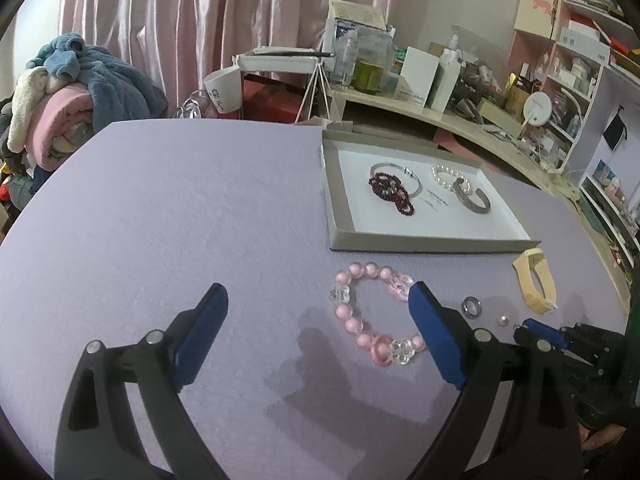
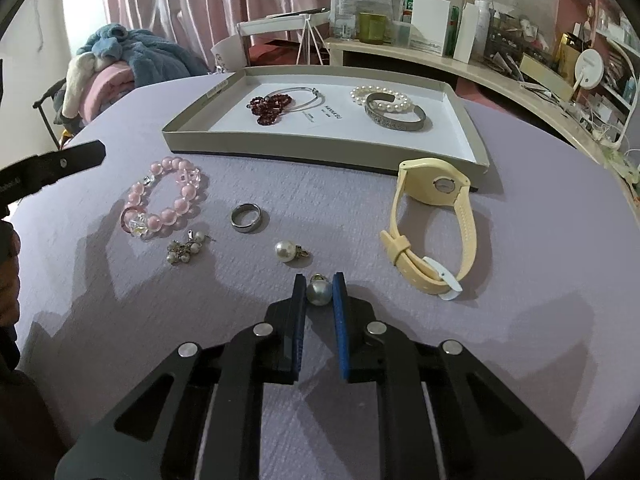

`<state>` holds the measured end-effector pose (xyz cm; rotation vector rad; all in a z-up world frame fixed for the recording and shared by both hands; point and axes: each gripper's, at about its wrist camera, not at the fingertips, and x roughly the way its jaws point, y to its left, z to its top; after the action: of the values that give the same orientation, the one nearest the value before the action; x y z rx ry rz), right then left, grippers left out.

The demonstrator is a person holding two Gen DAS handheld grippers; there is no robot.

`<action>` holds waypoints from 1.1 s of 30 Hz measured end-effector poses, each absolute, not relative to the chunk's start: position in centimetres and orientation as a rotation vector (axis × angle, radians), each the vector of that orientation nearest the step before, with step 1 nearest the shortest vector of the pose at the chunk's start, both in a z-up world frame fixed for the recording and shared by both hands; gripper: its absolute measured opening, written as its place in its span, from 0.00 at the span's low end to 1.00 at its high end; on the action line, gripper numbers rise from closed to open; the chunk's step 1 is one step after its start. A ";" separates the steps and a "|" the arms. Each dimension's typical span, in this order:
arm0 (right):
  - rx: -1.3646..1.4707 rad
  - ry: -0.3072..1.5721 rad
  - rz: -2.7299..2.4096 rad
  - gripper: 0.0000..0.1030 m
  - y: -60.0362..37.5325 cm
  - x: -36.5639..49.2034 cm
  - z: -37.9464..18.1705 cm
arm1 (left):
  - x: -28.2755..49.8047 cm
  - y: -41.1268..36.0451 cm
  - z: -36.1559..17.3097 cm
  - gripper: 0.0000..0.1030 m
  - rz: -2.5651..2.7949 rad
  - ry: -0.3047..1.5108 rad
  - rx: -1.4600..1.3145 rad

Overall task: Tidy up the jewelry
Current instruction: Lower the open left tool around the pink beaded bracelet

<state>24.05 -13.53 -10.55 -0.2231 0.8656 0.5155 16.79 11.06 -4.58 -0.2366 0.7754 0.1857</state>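
My right gripper (image 2: 319,286) is shut on a grey pearl earring (image 2: 319,291) just above the purple tablecloth. My left gripper (image 1: 316,300) is open and empty; the pink bead bracelet (image 1: 374,312) lies by its right finger. On the cloth lie the pink bracelet (image 2: 164,200), a metal ring (image 2: 246,218), a white pearl earring (image 2: 287,251), a pearl cluster earring (image 2: 185,249) and a yellow watch (image 2: 434,224). The grey tray (image 2: 172,128) holds a dark red bead bracelet (image 2: 270,106), a silver bangle (image 2: 304,98), a pearl bracelet (image 2: 380,98) and a metal cuff (image 2: 394,116).
A cluttered shelf (image 2: 460,60) with bottles and boxes runs behind the tray to the right. A pile of blankets (image 1: 68,92) sits beyond the table's left edge. The tray (image 1: 334,200) stands at the table's far right side.
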 end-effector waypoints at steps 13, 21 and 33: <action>-0.145 0.827 0.534 0.13 -14.0 24.5 -8.9 | 19.8 10.0 -6.9 0.80 0.162 0.882 -0.202; -0.139 0.833 0.533 0.13 -14.1 24.5 -9.0 | 20.9 10.0 -8.2 0.60 0.155 0.947 -0.225; -0.135 0.830 0.536 0.13 -14.2 24.5 -9.1 | 21.1 8.8 -8.2 0.32 0.148 0.951 -0.196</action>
<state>24.52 -14.18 -9.09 -0.1351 0.8299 0.5358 21.13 8.78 -8.19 -0.1961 0.9508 0.1476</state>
